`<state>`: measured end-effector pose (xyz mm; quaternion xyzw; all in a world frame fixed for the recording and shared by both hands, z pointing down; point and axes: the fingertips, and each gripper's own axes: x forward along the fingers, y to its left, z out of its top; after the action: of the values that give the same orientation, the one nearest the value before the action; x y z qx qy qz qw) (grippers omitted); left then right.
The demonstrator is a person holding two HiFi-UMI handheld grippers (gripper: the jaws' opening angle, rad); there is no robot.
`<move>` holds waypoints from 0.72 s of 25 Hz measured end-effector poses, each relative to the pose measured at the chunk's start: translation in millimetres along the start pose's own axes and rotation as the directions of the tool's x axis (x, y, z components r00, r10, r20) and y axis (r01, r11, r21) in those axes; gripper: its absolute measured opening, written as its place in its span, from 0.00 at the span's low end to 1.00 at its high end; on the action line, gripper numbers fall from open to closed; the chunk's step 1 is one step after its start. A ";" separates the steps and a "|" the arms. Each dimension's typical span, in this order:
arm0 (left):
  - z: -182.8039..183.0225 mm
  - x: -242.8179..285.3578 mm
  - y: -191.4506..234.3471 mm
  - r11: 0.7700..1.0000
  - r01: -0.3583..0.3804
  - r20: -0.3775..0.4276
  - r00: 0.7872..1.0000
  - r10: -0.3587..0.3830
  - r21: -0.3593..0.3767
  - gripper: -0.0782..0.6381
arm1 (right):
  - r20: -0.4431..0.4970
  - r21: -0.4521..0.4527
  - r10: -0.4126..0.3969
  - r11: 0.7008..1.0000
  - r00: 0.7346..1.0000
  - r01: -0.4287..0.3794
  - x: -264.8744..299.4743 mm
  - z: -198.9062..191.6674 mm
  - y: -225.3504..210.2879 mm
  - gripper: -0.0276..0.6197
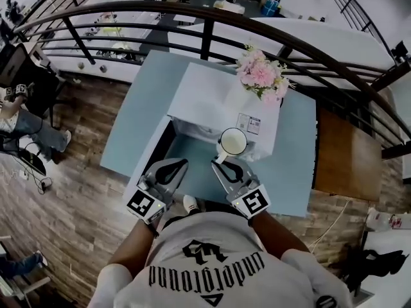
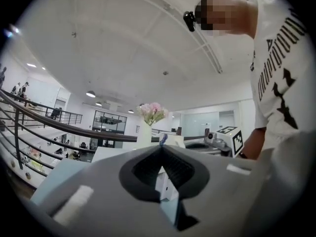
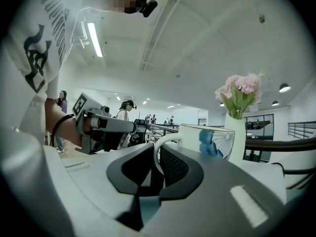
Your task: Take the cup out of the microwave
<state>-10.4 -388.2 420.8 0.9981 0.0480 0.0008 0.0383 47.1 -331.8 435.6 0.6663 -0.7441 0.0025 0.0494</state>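
Observation:
A white cup (image 1: 232, 142) with a blue print hangs in the air in front of the white microwave (image 1: 209, 95). My right gripper (image 1: 221, 164) is shut on its handle. In the right gripper view the cup (image 3: 207, 141) stands upright just past the jaws, and its handle loop sits between the pads (image 3: 173, 164). My left gripper (image 1: 171, 170) is level beside it on the left, shut with nothing in it. The microwave door (image 1: 153, 154) stands open on the left.
The microwave rests on a light blue table (image 1: 138, 117), and a vase of pink flowers (image 1: 262, 74) stands on top of it. A dark curved railing (image 1: 205, 27) runs behind the table. A wooden floor (image 1: 77, 191) lies to the left, where a seated person's legs (image 1: 26, 127) show.

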 end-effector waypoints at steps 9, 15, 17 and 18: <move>22.1 -9.5 -13.5 0.999 0.031 0.011 0.999 -0.032 0.028 0.18 | 0.043 -0.039 -0.031 0.999 0.999 0.032 -17.5 34.9 0.2 0.11; 34.6 -13.7 -18.3 0.999 -0.007 0.031 0.999 0.005 0.052 0.18 | 0.087 -0.053 -0.008 0.999 0.996 0.013 -31.7 51.7 -7.2 0.11; 35.7 -12.3 -28.1 0.998 -0.026 0.029 0.999 0.024 0.055 0.18 | 0.114 -0.070 0.011 0.998 0.993 -0.003 -41.5 57.0 -10.9 0.11; 36.6 -10.3 -35.3 0.998 -0.031 0.028 0.999 0.030 0.058 0.18 | 0.120 -0.074 0.019 0.997 0.993 -0.010 -48.6 59.0 -12.6 0.11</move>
<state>-23.8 -356.9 381.6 0.9993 0.0321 -0.0138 0.0099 60.7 -289.1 372.4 0.6575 -0.7501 -0.0647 0.0289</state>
